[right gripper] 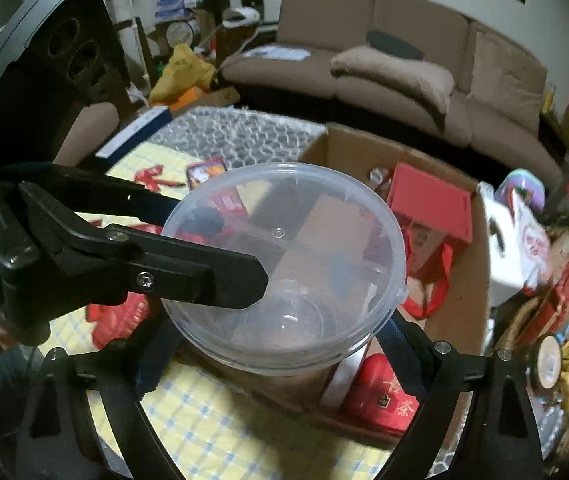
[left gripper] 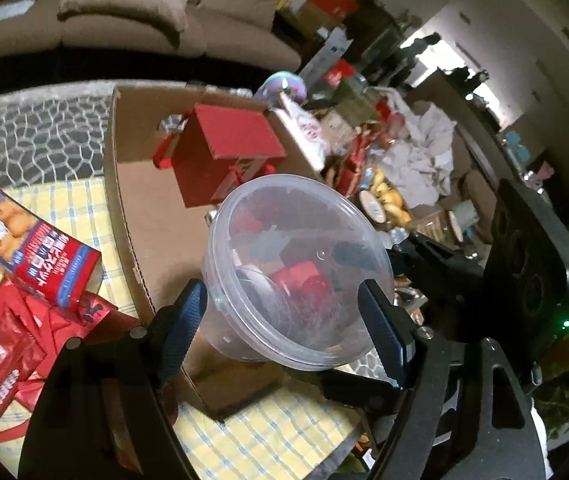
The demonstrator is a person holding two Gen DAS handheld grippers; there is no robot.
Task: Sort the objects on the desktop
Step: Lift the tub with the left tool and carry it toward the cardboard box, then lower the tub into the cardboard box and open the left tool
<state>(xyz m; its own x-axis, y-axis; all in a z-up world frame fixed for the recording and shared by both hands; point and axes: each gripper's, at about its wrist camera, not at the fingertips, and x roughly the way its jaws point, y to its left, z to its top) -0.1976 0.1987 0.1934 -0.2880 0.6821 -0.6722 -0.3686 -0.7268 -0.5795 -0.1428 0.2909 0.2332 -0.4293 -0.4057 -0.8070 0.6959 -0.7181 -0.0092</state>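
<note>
Above the yellow-checked surface (left gripper: 244, 432), at the near wall of the open cardboard box (left gripper: 144, 184), the clear tub (left gripper: 296, 272) hangs in the air, resting on nothing. The left tongs (left gripper: 282, 292) straddle it, with one blue pad against each side wall just under the rim, and appear clenched on it. The right tongs (right gripper: 276, 330) cross that grip lower on the body and stand wide, their pads also apparently pressing the wall. The tub appears lidded and empty, since the items seen through it lie in the box behind.

The step in hand is judged to be carrying the tub to a sorting place, probably the box. Keep both hands moving together so that neither pair twists the thin wall, which is likely to flex and slip. Hold the rim level. Aim for the bare cardboard to the left of the red gift box (left gripper: 224, 148) and clear the box wall before lowering. Release one pair only once the base is supported.

Legible marking is limited. At far left, a red-and-blue carton (left gripper: 36, 248) carries a biscuit picture and white East Asian characters too blurred to read. The red packets (left gripper: 8, 352) beneath it are likewise blurred. The right wrist view shows "ot.AI" on the left tongs' housing. A red tin (right gripper: 384, 392) bears gold characters that cannot be read with confidence.
</note>
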